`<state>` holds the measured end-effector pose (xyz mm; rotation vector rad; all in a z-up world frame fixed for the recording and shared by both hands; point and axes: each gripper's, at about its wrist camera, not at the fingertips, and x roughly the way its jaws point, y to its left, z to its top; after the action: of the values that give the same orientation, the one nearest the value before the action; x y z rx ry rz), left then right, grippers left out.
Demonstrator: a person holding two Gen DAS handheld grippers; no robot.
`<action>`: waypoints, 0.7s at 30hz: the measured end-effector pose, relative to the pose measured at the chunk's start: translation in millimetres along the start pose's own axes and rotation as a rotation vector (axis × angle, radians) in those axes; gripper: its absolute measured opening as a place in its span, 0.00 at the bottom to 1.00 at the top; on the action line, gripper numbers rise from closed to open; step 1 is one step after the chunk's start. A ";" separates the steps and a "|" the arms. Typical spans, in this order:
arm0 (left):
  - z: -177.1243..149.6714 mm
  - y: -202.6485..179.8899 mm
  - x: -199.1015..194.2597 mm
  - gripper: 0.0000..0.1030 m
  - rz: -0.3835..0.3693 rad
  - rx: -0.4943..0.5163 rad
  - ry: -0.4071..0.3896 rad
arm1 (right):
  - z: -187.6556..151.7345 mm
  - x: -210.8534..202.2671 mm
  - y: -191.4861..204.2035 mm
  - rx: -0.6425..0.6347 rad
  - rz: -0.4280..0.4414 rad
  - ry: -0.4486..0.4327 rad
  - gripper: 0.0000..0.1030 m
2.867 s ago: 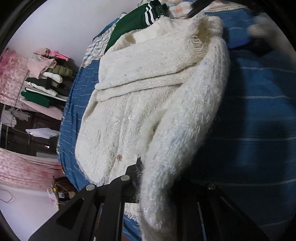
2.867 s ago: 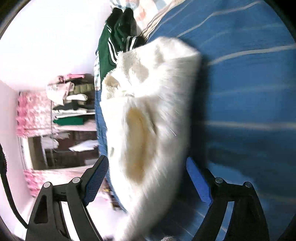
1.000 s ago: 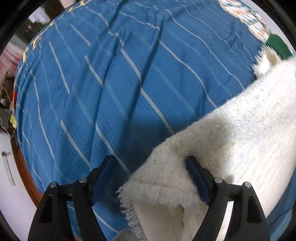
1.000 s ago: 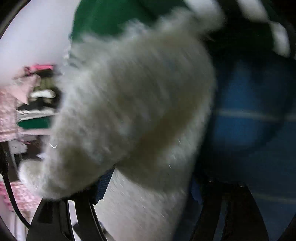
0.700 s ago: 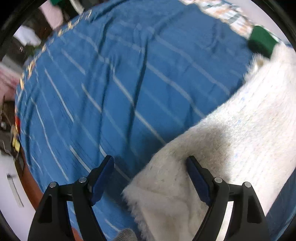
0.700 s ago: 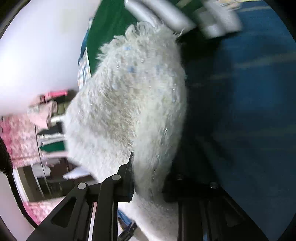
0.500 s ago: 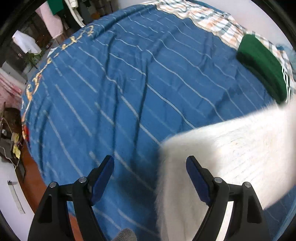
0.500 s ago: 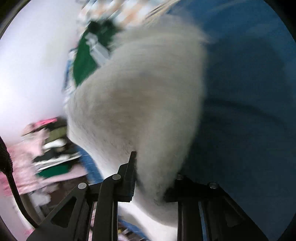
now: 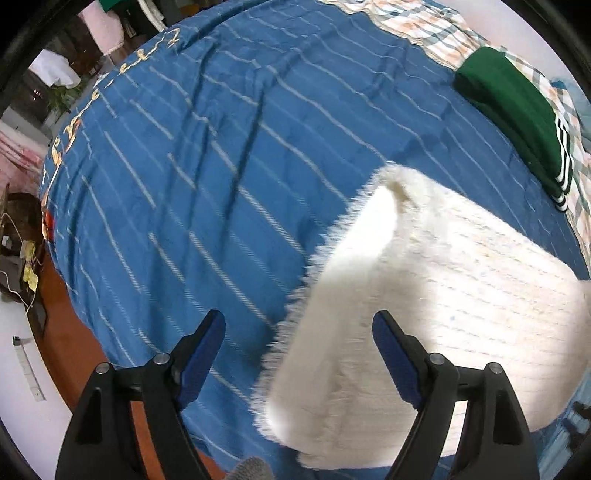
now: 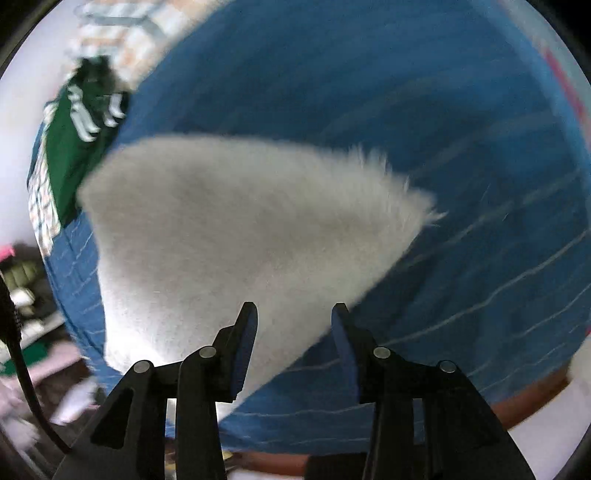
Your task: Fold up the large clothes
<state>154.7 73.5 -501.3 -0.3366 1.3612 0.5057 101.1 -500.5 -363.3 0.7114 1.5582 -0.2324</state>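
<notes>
1. Two grippers hang over a blue striped bedspread [image 9: 207,155], both pointing steeply down at the cream fuzzy sweater [image 9: 424,295] lying folded on it.
2. Left gripper [image 9: 299,354]: its jaws stand wide apart with nothing pinched; the sweater's fringed corner lies below and between them, untouched.
3. Right gripper [image 10: 293,343]: its jaws have just been opening and now stand partly apart; the sweater [image 10: 236,236] shows between and beyond them, but the pads do not appear to press on it. That view is blurred, so contact is hard to rule out.
4. The fold looks to be just laid down. To do this step well, I would let the cloth settle flat, check that the fringed edges line up, then pinch two corners of one edge evenly for the next fold.
5. A folded green garment with white stripes [image 9: 517,110] lies near the sweater, toward the plaid bedding [image 9: 436,33] at the bed's end; the next fold should stay clear of it.
6. Cluttered floor [image 9: 22,258] lies beyond the bed's edge.
</notes>
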 end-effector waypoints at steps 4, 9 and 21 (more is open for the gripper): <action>1.0 -25.4 -1.5 0.79 0.032 0.056 -0.025 | 24.7 -2.9 66.4 -0.224 0.142 -0.034 0.43; 3.4 -52.3 7.2 0.79 0.043 0.089 -0.030 | 63.2 82.4 140.4 -0.368 0.100 0.008 0.41; 5.9 -39.0 68.8 1.00 0.095 0.035 0.044 | 106.7 114.0 165.8 -0.432 0.018 0.115 0.40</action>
<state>189.0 53.7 -570.0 -0.2563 1.4324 0.5553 286.8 -395.2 -442.4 0.4028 1.6389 0.1596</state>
